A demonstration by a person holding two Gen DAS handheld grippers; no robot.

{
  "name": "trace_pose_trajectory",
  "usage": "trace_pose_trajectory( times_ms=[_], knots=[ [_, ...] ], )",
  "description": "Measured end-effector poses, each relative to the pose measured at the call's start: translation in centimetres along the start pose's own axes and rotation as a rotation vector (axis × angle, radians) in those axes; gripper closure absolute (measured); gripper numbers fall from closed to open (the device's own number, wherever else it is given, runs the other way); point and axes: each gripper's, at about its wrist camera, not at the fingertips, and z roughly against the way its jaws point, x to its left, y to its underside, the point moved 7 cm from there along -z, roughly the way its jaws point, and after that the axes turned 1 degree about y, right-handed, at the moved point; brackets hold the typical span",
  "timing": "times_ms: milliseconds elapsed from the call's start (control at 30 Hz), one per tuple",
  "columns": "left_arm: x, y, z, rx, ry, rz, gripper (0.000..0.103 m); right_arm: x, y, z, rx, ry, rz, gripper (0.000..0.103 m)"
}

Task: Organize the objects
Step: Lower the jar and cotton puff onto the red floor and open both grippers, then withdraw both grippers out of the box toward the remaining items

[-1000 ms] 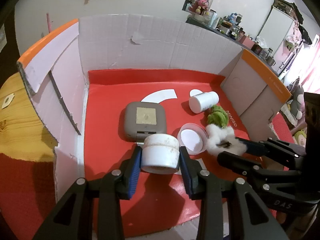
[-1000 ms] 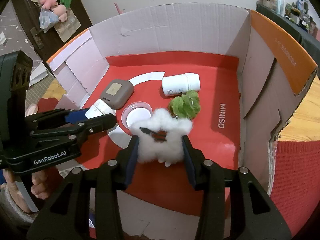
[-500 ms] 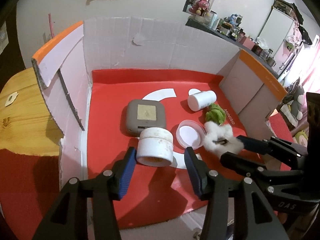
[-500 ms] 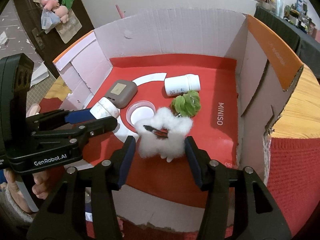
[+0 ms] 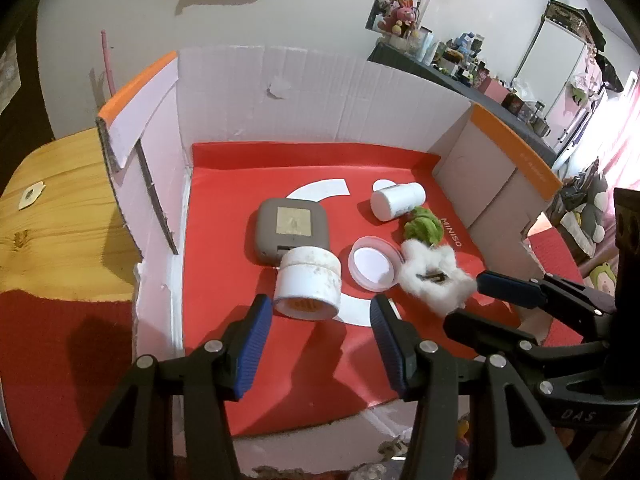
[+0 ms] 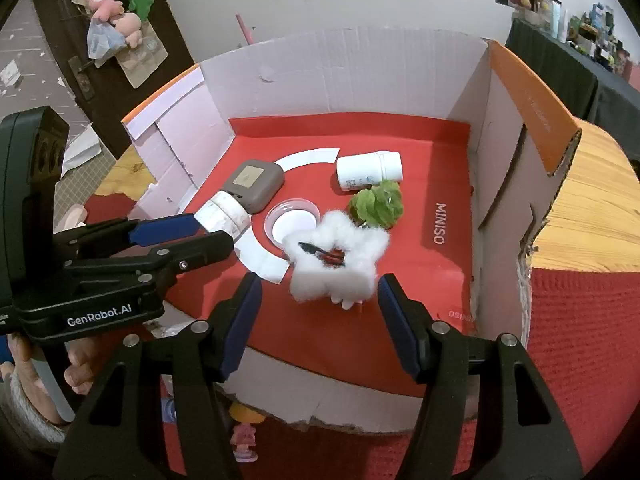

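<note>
1. Looking along the left gripper (image 5: 316,316): its jaws have let go of the white jar (image 5: 308,286), now lying inside the cardboard box (image 5: 320,92)
2. Right gripper (image 6: 316,292) view: jaws opening, white fluffy toy (image 6: 336,260) released onto the red floor; both deliveries look done

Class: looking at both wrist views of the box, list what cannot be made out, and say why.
- White bottle label, right view: print too small.
- Dark item in the white fluff, both views: half buried.
- White jar contents, left view: only its outside shows.
- Figurine, right view: blurred under the box edge.
</note>
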Motion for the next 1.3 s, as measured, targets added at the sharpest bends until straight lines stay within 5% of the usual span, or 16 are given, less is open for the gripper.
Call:
trace_pose_trajectory(
  times_ms=[1300],
  knots=[
    [-0.5, 1.7, 6.0, -0.097, -0.014, -0.024, 0.018, 2.2, 1.1, 6.1, -0.111, 0.045, 0.050, 0.017]
  ],
)
